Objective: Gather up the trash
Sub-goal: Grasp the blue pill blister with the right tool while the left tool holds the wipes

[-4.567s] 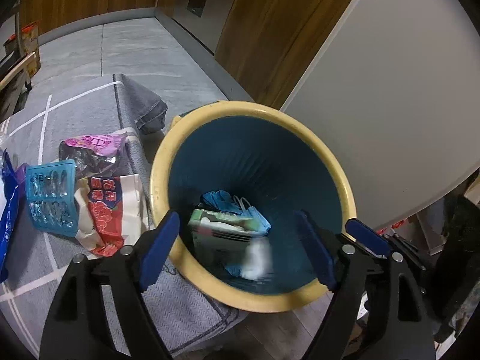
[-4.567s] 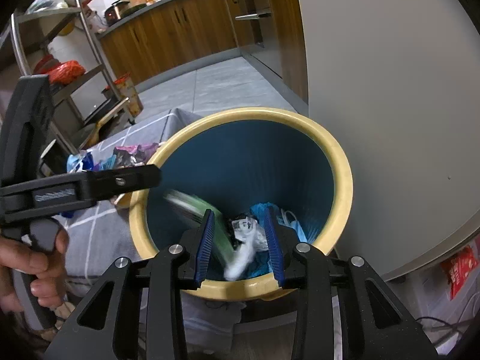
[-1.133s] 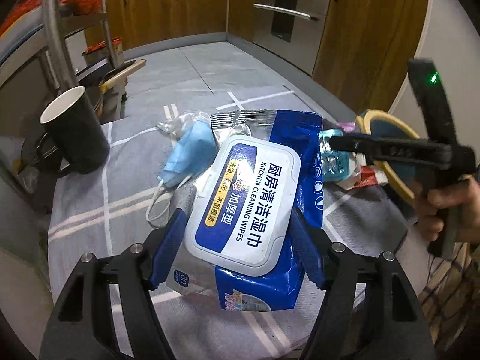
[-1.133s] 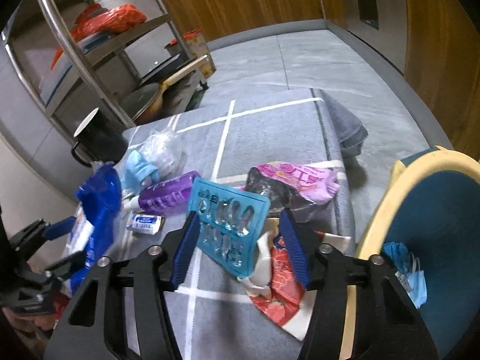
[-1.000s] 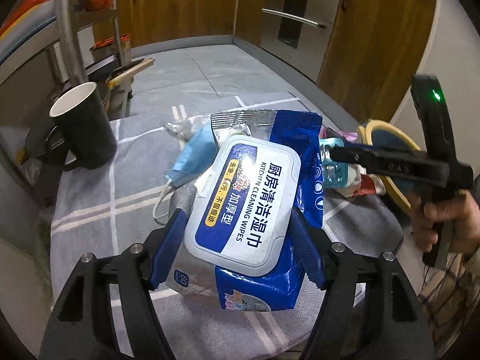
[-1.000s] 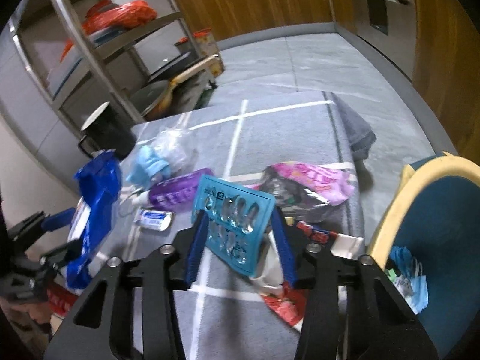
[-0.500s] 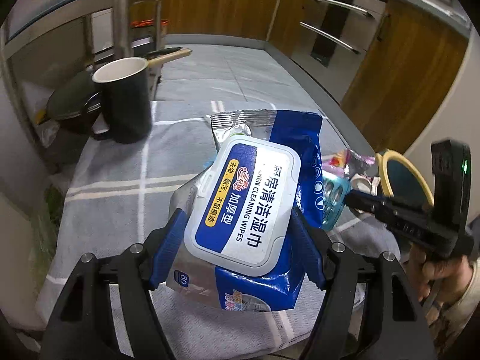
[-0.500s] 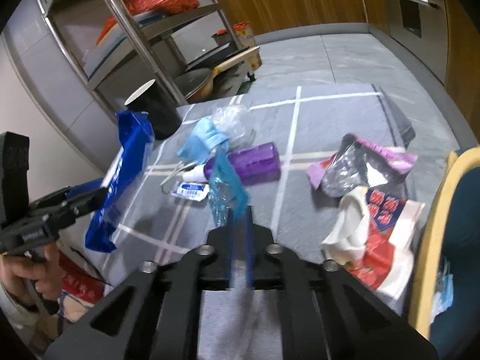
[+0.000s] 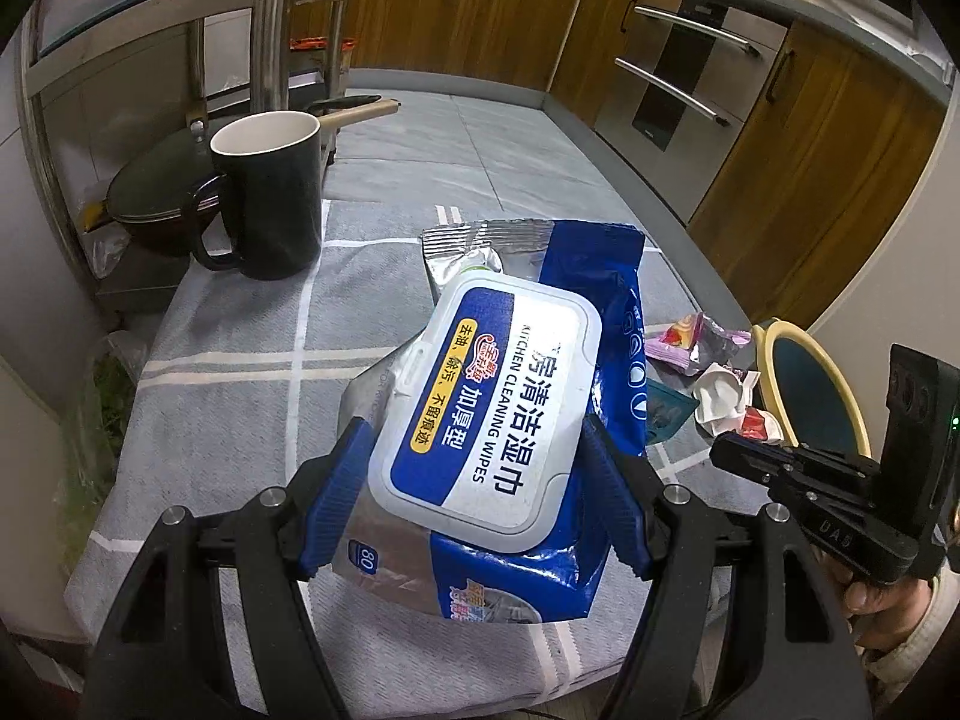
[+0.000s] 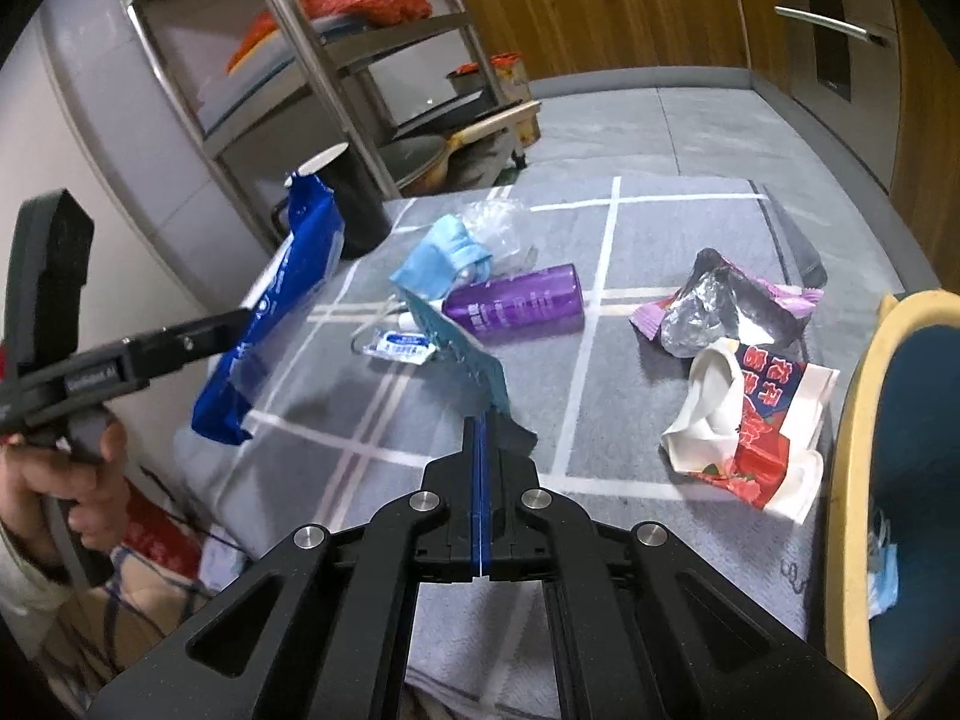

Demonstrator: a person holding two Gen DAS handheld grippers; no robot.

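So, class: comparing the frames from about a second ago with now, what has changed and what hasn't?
The right gripper closed on the teal blister pack and lifted it edge-on off the cloth. The left gripper keeps its hold on the wipes pack. The purple tube and red wrapper lie unmoved.

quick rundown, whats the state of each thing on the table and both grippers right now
left gripper: clamped on the wipes pack
wipes pack: lid shut, held off the cloth
right gripper: shut on the teal blister pack
teal blister pack: pinched at one edge, lifted
black mug: upright
purple bottle: lying on its side
pink wrapper: torn open
red snack bag: crumpled, open
face mask: crumpled
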